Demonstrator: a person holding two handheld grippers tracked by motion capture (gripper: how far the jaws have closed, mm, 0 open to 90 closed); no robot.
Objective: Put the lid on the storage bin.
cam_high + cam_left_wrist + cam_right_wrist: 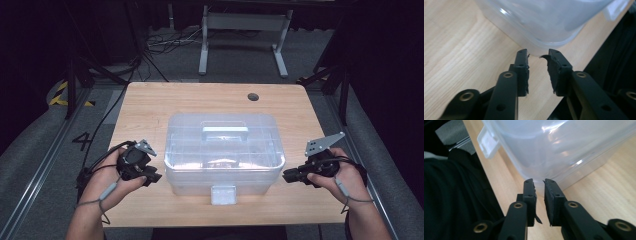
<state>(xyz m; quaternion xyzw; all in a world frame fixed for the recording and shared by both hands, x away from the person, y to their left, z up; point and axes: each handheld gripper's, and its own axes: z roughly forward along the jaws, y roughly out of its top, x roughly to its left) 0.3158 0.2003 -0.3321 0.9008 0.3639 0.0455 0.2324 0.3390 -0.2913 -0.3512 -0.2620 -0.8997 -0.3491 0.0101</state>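
Clear plastic bin sits mid-bench, lid on. Left claw and right claw flank its near corners, each released, jaws parted with nothing between them.

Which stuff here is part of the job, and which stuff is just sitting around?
Part of the job: clear plastic box, its front latch, left claw, right claw.

Just sitting around: wooden table, round table hole, floor cables, white frame.
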